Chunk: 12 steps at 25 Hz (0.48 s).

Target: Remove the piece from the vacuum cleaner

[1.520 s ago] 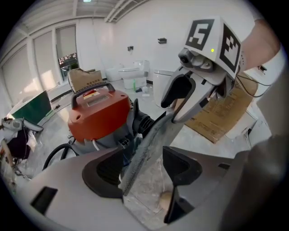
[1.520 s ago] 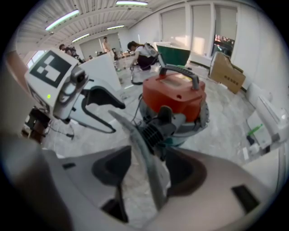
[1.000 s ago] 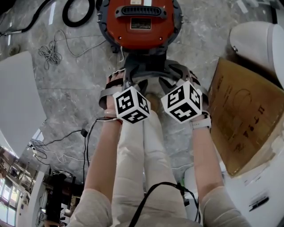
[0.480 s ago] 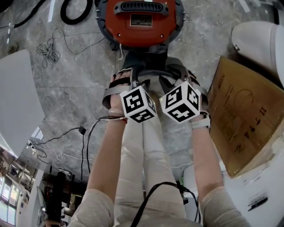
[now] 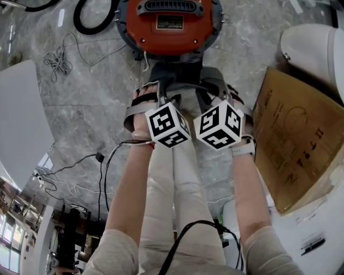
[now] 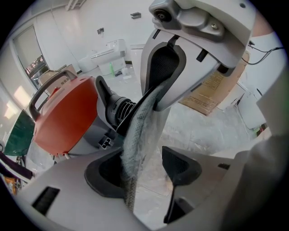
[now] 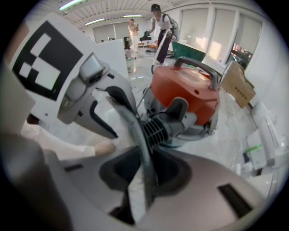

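An orange vacuum cleaner (image 5: 169, 24) stands on the marble floor ahead of me. A flat grey piece (image 5: 177, 72) sticks out from its black ribbed port (image 7: 158, 128). Both grippers reach onto that piece side by side. In the left gripper view the grey piece (image 6: 140, 126) runs between my left gripper's (image 6: 144, 167) jaws. It lies against one pad, and the other pad (image 6: 180, 164) stands apart. My right gripper (image 7: 144, 173) has the piece (image 7: 142, 140) edge-on between its jaws, which are closing, with a slit of floor still showing beside it.
A brown cardboard box (image 5: 295, 134) and a white appliance (image 5: 314, 48) lie to the right. A black hose (image 5: 94, 13) and a grey cable (image 5: 64, 59) are on the floor at left, beside a white panel (image 5: 19, 118). A person (image 7: 160, 22) stands far back.
Both grippers have moved forward onto the grey piece at the vacuum's front. The left marker cube has shifted a little to the right.
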Each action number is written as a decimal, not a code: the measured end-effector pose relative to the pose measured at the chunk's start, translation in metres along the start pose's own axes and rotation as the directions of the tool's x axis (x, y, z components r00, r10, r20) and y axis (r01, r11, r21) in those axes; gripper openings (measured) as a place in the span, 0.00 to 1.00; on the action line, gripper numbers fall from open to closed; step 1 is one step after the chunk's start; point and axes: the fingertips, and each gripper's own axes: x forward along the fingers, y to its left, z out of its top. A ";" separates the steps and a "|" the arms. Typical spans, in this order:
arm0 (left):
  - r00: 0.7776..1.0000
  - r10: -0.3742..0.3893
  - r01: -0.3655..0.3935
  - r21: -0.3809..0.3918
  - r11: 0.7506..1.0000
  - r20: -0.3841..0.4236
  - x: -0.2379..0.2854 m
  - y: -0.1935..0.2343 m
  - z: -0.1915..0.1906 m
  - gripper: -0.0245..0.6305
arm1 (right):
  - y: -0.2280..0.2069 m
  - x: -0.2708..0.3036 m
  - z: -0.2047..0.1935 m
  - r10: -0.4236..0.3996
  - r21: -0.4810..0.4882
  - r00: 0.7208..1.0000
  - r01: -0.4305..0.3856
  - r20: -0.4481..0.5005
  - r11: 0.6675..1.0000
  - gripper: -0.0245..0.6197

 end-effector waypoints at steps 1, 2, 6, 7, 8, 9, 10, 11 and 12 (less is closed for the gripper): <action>1.000 0.001 -0.001 0.000 1.000 -0.001 0.000 0.000 0.000 0.45 | 0.000 0.000 0.000 -0.004 -0.005 1.000 0.004 0.001 1.000 0.18; 1.000 0.003 -0.003 0.001 1.000 -0.002 0.000 0.000 0.000 0.45 | 0.001 -0.001 0.000 -0.008 -0.010 1.000 0.008 0.002 1.000 0.17; 1.000 0.007 -0.007 -0.002 1.000 -0.007 0.000 -0.001 -0.002 0.45 | 0.003 -0.001 -0.001 -0.026 -0.044 1.000 0.026 0.000 0.999 0.14; 1.000 0.006 -0.006 -0.003 1.000 -0.010 0.001 -0.001 -0.003 0.45 | 0.004 -0.001 -0.002 -0.030 -0.054 1.000 0.030 -0.001 0.998 0.14; 1.000 0.006 -0.006 -0.002 1.000 -0.012 0.001 -0.002 -0.003 0.45 | 0.006 -0.001 -0.002 -0.034 -0.063 0.999 0.033 -0.002 0.997 0.13; 1.000 0.006 -0.006 -0.001 1.000 -0.012 0.001 -0.002 -0.003 0.45 | 0.007 -0.001 -0.003 -0.036 -0.069 0.999 0.035 -0.003 0.997 0.13; 1.000 0.007 -0.007 0.000 1.000 -0.012 0.001 -0.002 -0.003 0.45 | 0.008 -0.001 -0.003 -0.036 -0.071 0.999 0.035 -0.003 0.997 0.13; 1.000 0.008 -0.008 -0.001 1.000 -0.012 0.001 -0.002 -0.004 0.45 | 0.010 -0.001 -0.003 -0.034 -0.072 0.999 0.033 -0.004 0.997 0.12; 1.000 0.010 -0.010 -0.002 1.000 -0.014 0.000 -0.002 -0.004 0.45 | 0.011 -0.001 -0.003 -0.031 -0.072 1.000 0.031 -0.004 0.997 0.12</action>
